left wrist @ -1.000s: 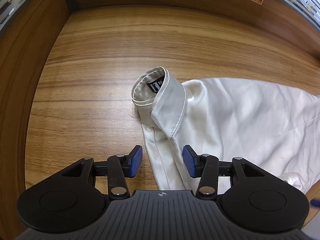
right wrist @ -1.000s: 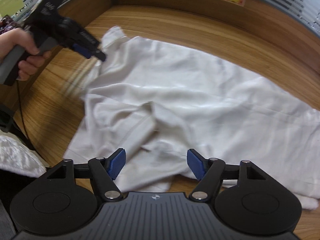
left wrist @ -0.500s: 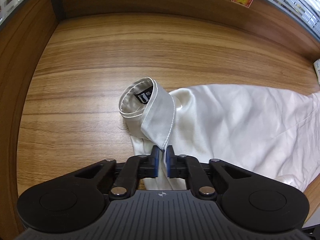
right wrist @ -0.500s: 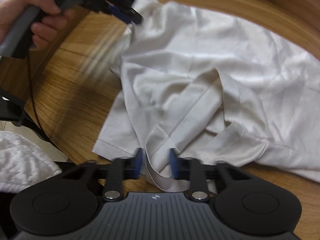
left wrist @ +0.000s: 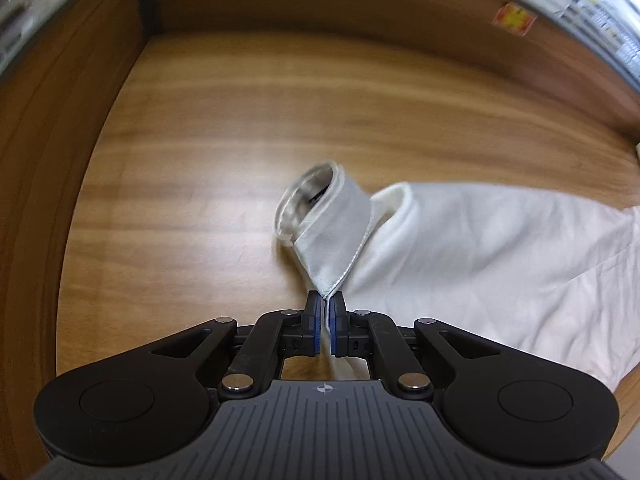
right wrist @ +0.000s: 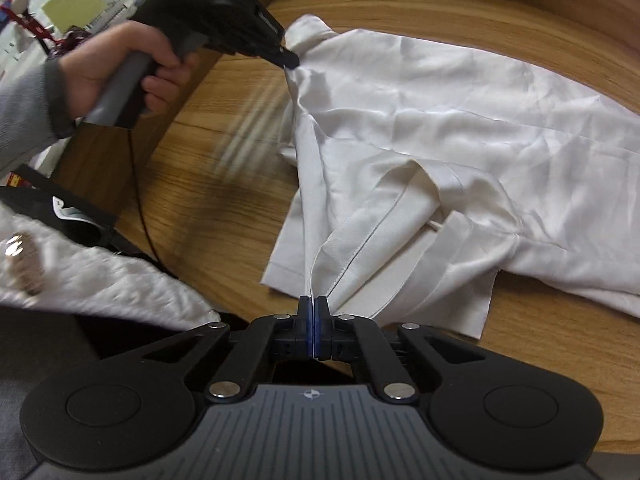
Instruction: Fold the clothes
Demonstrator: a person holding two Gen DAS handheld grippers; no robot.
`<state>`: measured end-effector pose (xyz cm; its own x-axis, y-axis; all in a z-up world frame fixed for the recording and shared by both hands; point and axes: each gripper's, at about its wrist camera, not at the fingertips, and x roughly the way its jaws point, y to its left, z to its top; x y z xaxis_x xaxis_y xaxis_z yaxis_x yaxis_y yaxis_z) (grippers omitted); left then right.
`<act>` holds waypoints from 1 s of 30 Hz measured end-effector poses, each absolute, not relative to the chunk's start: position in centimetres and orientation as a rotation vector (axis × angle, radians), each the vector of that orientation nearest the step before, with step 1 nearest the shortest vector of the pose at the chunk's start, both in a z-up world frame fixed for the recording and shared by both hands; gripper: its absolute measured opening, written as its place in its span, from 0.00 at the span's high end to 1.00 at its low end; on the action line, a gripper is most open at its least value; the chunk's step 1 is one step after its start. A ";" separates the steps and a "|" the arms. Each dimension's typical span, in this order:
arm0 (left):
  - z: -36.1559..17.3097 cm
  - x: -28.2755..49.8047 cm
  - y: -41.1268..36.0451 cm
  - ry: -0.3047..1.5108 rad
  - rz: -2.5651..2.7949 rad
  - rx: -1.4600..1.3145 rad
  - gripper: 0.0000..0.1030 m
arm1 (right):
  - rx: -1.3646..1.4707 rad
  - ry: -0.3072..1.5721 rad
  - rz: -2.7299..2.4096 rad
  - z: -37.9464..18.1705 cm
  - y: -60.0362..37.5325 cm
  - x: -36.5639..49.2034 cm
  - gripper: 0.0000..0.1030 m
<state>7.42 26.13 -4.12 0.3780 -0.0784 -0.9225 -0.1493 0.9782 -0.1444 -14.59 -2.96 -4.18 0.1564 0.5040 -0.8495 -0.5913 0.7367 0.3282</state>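
Crumpled white satin collared shirt (right wrist: pixel 440 152) lies on the brown wood-grain table (left wrist: pixel 224 152), collar (left wrist: pixel 332 232) toward the far left. Left gripper (left wrist: pixel 325 312) pinches the collar tip; right gripper (right wrist: pixel 314 312), pads pressed together, pinches the front placket edge near the hem. To do this step well, I'd keep both pinches firm, lift evenly and pull the edge taut before laying it flat. Collar label blurred; the shirt's right side is cut off; sleeves lost in folds.
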 end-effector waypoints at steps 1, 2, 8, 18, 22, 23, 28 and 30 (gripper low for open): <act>-4.4 7.4 26.1 1.189 0.041 -0.212 0.92 | -0.086 1.187 0.788 -4.4 -2.9 -14.7 0.99; -4.6 7.2 25.9 1.191 0.036 -0.196 0.91 | -0.091 1.202 0.787 -4.9 -2.9 -14.7 0.99; -3.9 5.9 24.7 1.143 0.011 -0.056 0.66 | -0.120 1.213 0.763 -5.0 -3.5 -14.6 0.81; -1.3 0.4 22.8 1.093 -0.089 0.011 0.57 | -0.183 1.137 0.648 -3.1 -6.4 -11.8 0.65; -1.2 -2.3 21.3 1.117 -0.139 0.009 0.57 | -0.255 1.107 0.619 -3.1 -6.8 -10.1 0.64; -1.2 -2.7 20.9 1.125 -0.147 0.005 0.56 | -0.264 1.103 0.620 -3.2 -6.7 -9.6 0.64; -1.7 -4.4 19.2 1.156 -0.149 -0.025 0.56 | -0.294 1.103 0.653 -4.5 -5.6 -6.8 0.64; -1.6 -4.9 18.6 1.161 -0.141 -0.044 0.56 | -0.312 1.112 0.670 -5.3 -4.7 -5.8 0.64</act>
